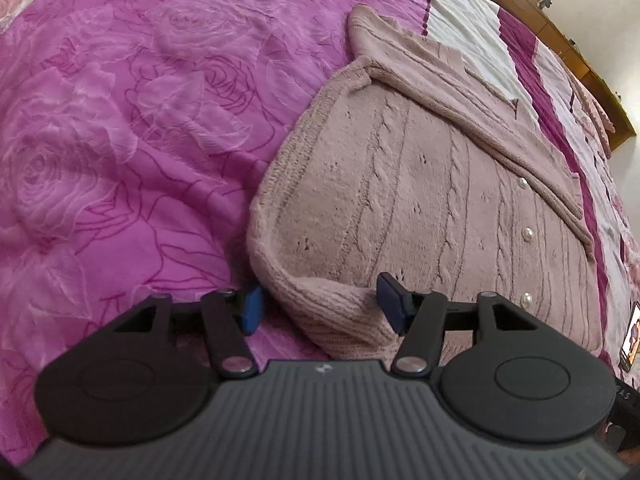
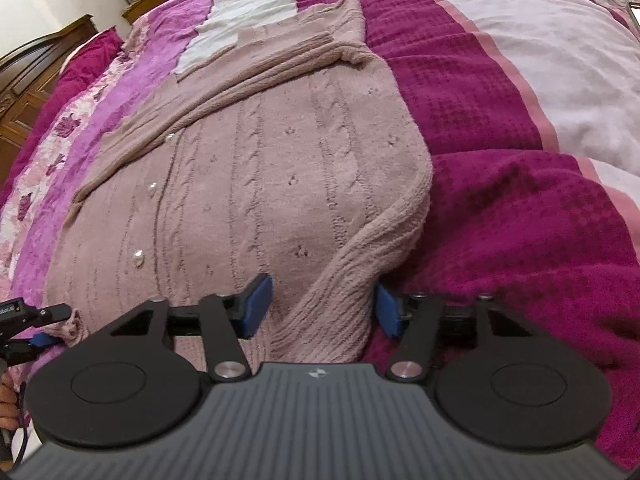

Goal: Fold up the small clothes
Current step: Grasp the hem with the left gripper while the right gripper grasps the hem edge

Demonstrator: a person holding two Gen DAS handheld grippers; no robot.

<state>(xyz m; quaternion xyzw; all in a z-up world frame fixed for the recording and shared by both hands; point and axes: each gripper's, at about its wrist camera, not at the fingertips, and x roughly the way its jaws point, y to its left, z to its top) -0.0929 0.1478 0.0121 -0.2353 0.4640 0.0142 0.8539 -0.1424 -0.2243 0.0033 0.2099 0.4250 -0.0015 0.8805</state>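
Left gripper [image 1: 320, 308] half open, straddling the cardigan [image 1: 420, 200] corner at 6 o'clock. Right gripper [image 2: 320, 308] likewise around the other corner; whether either grips is unclear.

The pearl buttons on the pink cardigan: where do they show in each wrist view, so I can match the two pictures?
Left wrist view: the pearl buttons run down the right side of the cardigan, above the right finger.
Right wrist view: the pearl buttons run down the left-centre of the picture, above the left finger.
Shared landmark: the folded sleeve lying slantwise across the cardigan's chest, above the buttons.
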